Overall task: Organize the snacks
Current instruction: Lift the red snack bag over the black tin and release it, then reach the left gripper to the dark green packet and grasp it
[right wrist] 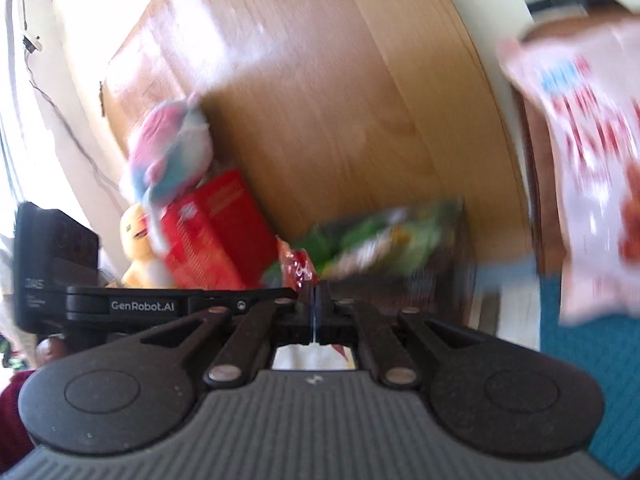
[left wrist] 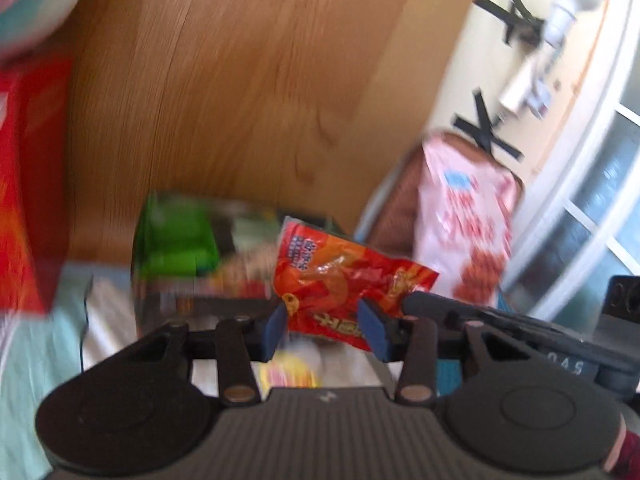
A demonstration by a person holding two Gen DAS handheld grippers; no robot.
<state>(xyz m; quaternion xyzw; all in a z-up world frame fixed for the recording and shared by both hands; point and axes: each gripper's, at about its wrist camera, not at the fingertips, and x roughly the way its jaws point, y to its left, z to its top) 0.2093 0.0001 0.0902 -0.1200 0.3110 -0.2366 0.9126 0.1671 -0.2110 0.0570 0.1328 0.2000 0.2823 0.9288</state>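
Observation:
A small red snack packet (left wrist: 340, 284) hangs in the air between both grippers. My right gripper (right wrist: 315, 300) is shut on its edge; it shows as a thin red packet (right wrist: 298, 268) above the closed pads. In the left wrist view my left gripper (left wrist: 326, 326) is open, its blue pads (left wrist: 276, 326) standing either side of the packet's lower part without pinching it. The right gripper's black finger (left wrist: 460, 308) reaches in from the right. Both views are blurred by motion.
A dark box (left wrist: 176, 280) holding green snack bags (right wrist: 384, 240) stands below a wooden headboard (left wrist: 260, 100). A pink-white snack bag (left wrist: 468, 220) leans at right. A red carton (right wrist: 216, 232) and plush toys (right wrist: 168, 152) sit at left, on light blue bedding (left wrist: 28, 356).

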